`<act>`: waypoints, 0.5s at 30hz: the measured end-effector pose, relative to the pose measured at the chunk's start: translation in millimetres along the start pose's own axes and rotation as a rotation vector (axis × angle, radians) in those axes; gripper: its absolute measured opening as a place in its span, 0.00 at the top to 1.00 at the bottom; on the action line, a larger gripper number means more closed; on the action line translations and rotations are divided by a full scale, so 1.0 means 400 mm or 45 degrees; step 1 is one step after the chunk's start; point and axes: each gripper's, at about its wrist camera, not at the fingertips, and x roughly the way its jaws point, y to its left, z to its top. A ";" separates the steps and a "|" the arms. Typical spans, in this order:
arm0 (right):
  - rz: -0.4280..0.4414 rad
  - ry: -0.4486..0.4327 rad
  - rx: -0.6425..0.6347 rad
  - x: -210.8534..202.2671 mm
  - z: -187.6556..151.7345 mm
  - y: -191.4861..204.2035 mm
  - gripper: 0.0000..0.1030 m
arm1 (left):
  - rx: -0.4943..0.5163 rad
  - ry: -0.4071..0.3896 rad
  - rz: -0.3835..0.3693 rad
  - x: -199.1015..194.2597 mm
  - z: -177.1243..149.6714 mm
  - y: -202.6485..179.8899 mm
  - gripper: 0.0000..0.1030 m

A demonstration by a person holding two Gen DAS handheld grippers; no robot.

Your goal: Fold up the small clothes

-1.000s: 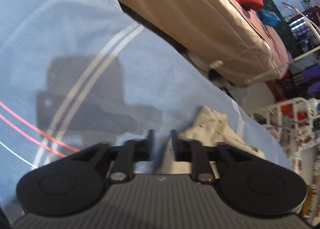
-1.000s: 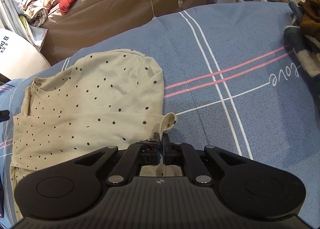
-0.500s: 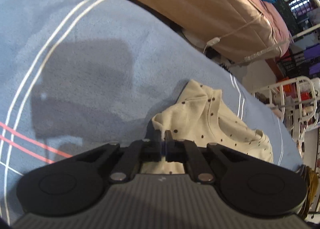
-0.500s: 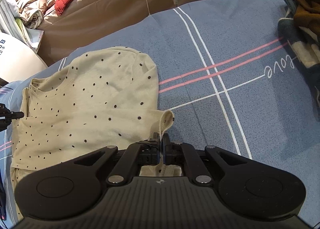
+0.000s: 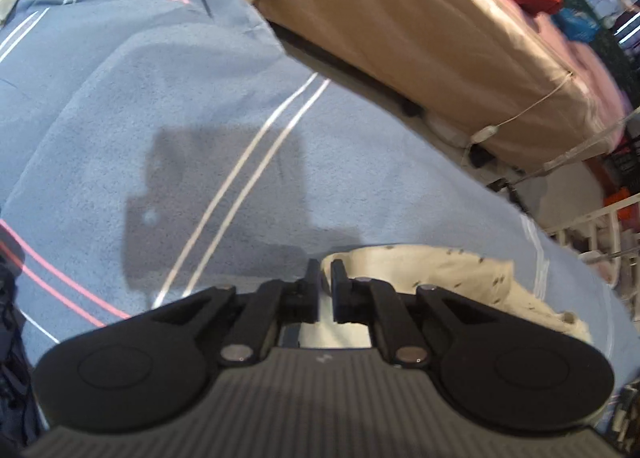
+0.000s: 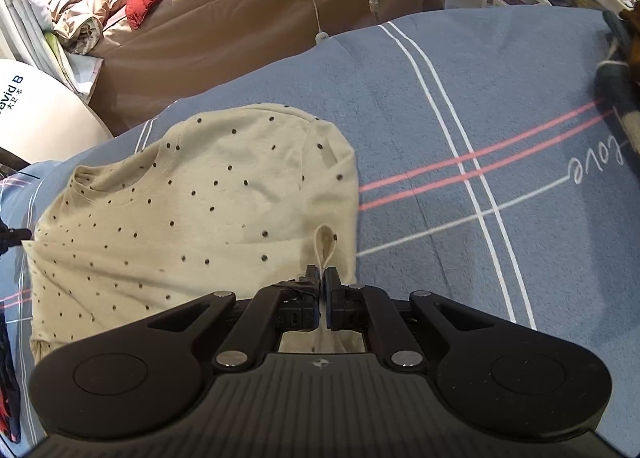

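a cream dotted shirt (image 6: 192,214) lies spread flat on the blue striped bedsheet (image 6: 460,90). the right tongs (image 6: 323,278) are clamped on a pinched fold at the shirt's near right edge. the left tongs (image 5: 325,272) sit at the shirt's edge (image 5: 420,262), jaws parting with a narrow gap; cloth shows behind them, none clearly pinched. a tan covered mattress (image 6: 248,6) stands beyond the bed.
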 end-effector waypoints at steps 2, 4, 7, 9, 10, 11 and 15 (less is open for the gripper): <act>-0.055 0.020 -0.045 0.018 0.012 0.006 0.95 | 0.014 -0.003 0.001 0.008 -0.003 0.001 0.69; -0.092 0.022 -0.065 0.028 0.020 0.001 0.90 | 0.043 -0.036 0.027 -0.005 -0.003 0.000 0.54; -0.149 -0.003 -0.065 0.024 0.025 -0.013 0.68 | 0.080 -0.095 0.074 -0.041 -0.023 0.009 0.32; -0.171 -0.030 -0.045 0.011 0.022 -0.025 0.62 | 0.112 -0.121 0.058 -0.071 -0.052 0.013 0.29; -0.166 -0.052 -0.035 -0.001 0.018 -0.030 0.62 | 0.136 -0.131 0.043 -0.087 -0.074 0.015 0.28; -0.150 -0.073 -0.029 -0.014 0.012 -0.032 0.62 | 0.160 -0.134 0.034 -0.101 -0.098 0.015 0.28; -0.096 -0.089 -0.071 -0.052 -0.028 -0.022 0.62 | 0.259 -0.076 0.004 -0.127 -0.246 0.028 0.27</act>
